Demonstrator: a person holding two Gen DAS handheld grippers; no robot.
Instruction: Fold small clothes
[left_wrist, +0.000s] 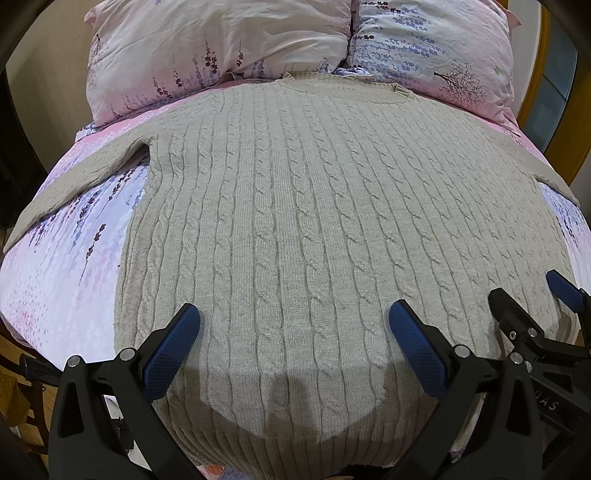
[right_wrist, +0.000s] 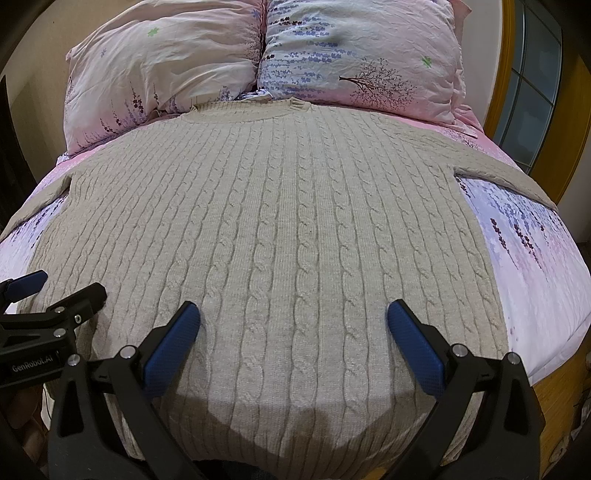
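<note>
The left gripper (left_wrist: 294, 319) has its 2 blue-padded fingers (left_wrist: 173, 350) spread wide, holding nothing, poised over the lower part of the sweater (left_wrist: 314, 221); whether the pads touch the knit cannot be told. The right gripper (right_wrist: 293, 319) is likewise wide apart and empty above the same hem area, its fingers (right_wrist: 415, 347) flanking a cable-knit column. Each gripper shows at the edge of the other's view, side by side and near one another.

The beige cable-knit sweater lies flat on the bed (right_wrist: 535, 277), neckline toward the 2 pillows (left_wrist: 221, 48), both sleeves angled outward. The bed sheet is pink and lavender with floral print. A yellow wooden frame (right_wrist: 506, 74) with glass panes stands at the right.
</note>
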